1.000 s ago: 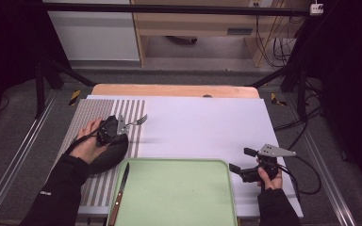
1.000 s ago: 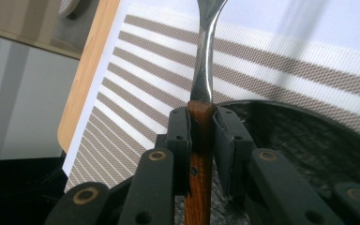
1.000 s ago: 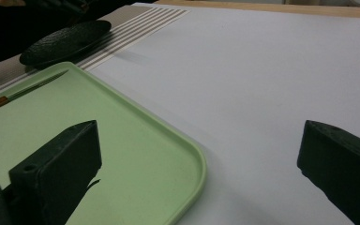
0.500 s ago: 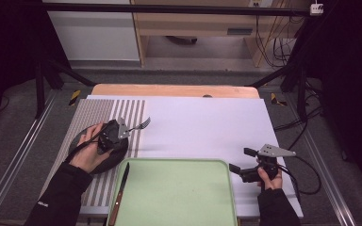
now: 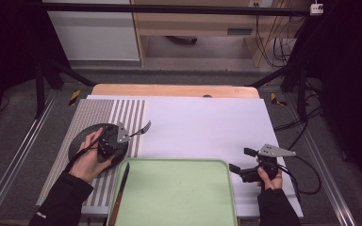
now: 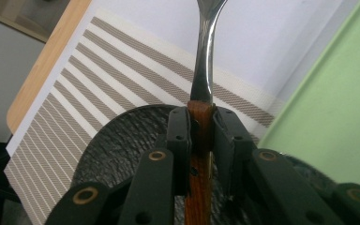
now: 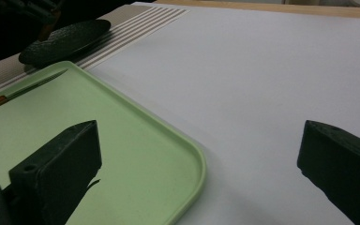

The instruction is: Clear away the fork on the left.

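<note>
My left gripper (image 5: 124,137) is shut on the wooden handle of a fork (image 5: 143,128) and holds it above the black plate (image 5: 82,141) at the table's left. In the left gripper view, the fork (image 6: 204,61) runs straight up from between the closed jaws of the left gripper (image 6: 200,123), with its metal neck over the striped mat (image 6: 98,65). My right gripper (image 5: 240,160) rests at the right of the green tray (image 5: 179,197). In its own view, the right gripper (image 7: 201,164) is open with nothing between its fingers (image 7: 61,159).
A knife (image 5: 121,188) with a wooden handle lies along the left edge of the tray; in the right gripper view the knife (image 7: 23,91) lies at the tray's far side, with the plate (image 7: 65,40) beyond it. A white sheet (image 5: 207,127) covers the table's middle and right.
My left gripper has carried the fork a little toward the near edge, over the black plate. The right gripper has stayed where it was.
</note>
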